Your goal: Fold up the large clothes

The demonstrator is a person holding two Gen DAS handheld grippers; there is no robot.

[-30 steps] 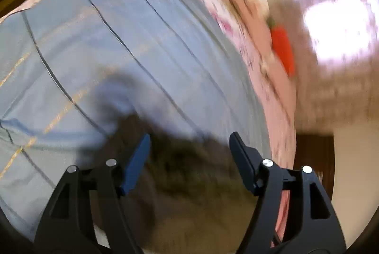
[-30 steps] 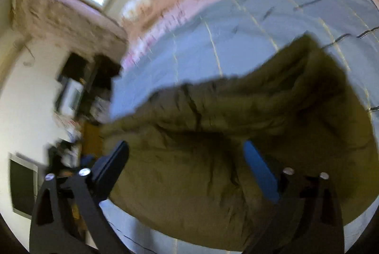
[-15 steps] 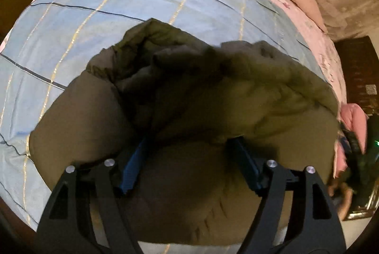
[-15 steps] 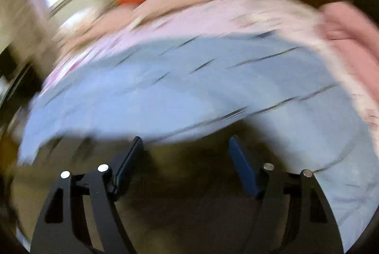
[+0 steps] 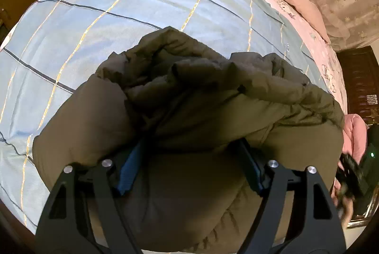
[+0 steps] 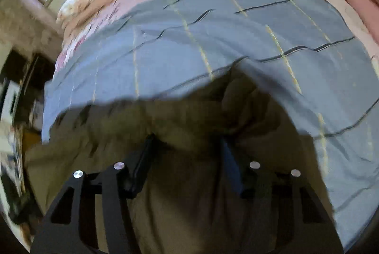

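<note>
Olive padded jacket (image 5: 189, 111) lies bunched on the blue checked blanket (image 5: 118, 5), right under & ahead of both tools. Left gripper (image 5: 191, 159) stands wide w/ a thick roll of jacket between its fingers, can't tell if the pads bite. Right gripper (image 6: 187, 154) is closing w/ jacket fabric between its fingers, grip not sure yet. Looks puffy, soft, floppy, prob. slick shell, not fragile; best grab a seam or hem edge, not the fat bulk.

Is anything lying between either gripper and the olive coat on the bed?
Nothing visible does. The left gripper is right at the olive coat, its jaws wide with padded fabric between them. The right gripper is at the coat too, jaws closing around a bunched fold. Only the blue checked sheet surrounds it.
</note>
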